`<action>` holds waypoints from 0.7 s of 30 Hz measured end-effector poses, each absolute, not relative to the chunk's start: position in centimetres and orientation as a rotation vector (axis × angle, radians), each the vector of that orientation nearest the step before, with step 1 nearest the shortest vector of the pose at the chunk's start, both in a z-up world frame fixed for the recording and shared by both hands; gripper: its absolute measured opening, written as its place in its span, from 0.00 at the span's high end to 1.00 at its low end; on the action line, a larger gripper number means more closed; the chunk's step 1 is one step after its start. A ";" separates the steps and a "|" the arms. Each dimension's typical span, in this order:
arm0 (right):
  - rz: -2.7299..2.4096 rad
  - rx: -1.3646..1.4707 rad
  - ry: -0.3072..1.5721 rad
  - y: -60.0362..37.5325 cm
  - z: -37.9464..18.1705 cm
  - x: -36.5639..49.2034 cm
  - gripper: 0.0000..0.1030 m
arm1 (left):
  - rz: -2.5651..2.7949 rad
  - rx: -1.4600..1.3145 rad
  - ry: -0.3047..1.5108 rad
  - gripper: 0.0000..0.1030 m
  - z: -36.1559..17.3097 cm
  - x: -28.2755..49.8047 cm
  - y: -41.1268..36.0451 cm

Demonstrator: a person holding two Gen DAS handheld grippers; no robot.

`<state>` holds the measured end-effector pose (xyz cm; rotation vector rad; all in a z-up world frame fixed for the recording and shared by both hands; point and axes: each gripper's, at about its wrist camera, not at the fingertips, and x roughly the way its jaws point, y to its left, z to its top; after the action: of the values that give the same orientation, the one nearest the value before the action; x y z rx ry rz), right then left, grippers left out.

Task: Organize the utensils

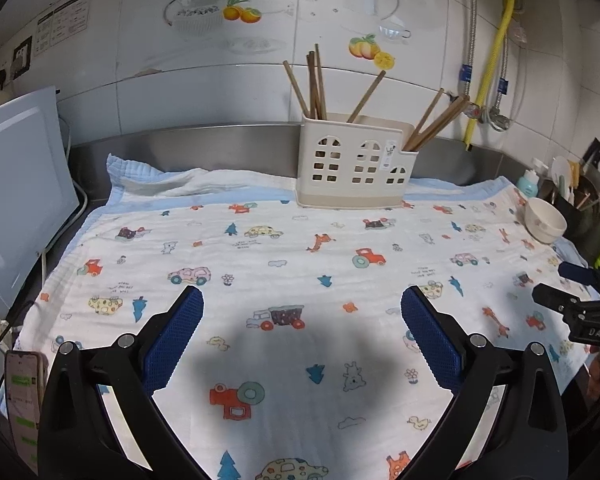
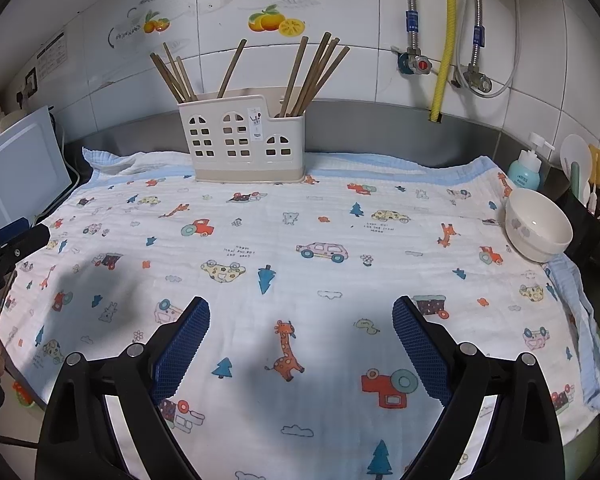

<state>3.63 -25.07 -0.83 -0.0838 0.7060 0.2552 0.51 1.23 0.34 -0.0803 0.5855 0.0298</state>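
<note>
While upright at the back of the counter, toward 12 o'clock: cream utensil holder (image 2: 242, 142) with window-shaped cutouts, resting on printed cloth (image 2: 300, 248) just before steel backsplash (image 2: 380, 120). Small white sticker on holder front, print too small to read. Brown chopsticks (image 2: 308, 76) standing in holder: fanned bunch at its left end, single one in the middle, larger bunch leaning right from its lower right compartment.

Cloth: white, blue-bordered, scattered with cars, tractors, giraffes, trees; tiny lettering under some cars, not legible. White bowl (image 2: 538, 226) at 3 o'clock on cloth edge, well apart from holder; blue pump bottle (image 2: 525, 172) just behind, label unreadable. Yellow hose (image 2: 446, 40) and metal braided hoses on tiled wall at 1 o'clock, fruit decals above holder.

Left gripper (image 1: 302, 312) hovering over cloth, blue-padded fingers spread wide, nothing between. Right gripper (image 2: 301, 320) likewise spread wide and empty; in left view seen at 3 o'clock, "DAS" legible on its black body. Phone (image 1: 25, 400) with green chat bubbles at 8 o'clock in left view.
</note>
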 end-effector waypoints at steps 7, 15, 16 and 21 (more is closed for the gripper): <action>0.255 -0.081 0.706 -25.0 -0.9 3.7 0.13 | 0.029 -0.074 0.616 0.05 0.0 0.9 1.0; 0.256 -0.080 0.705 -25.1 -1.0 3.7 0.13 | 0.020 -0.082 0.613 0.05 0.1 1.0 1.1; 0.256 -0.079 0.703 -25.0 -1.0 3.8 0.13 | 0.019 -0.074 0.613 0.05 0.1 1.0 1.0; 0.259 -0.076 0.699 -25.1 -0.9 3.8 0.13 | 0.008 -0.066 0.605 0.05 0.3 0.8 0.7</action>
<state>3.81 -25.12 -0.91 -0.0762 0.6988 0.2585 0.81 0.66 0.33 -0.0664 0.6055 0.0083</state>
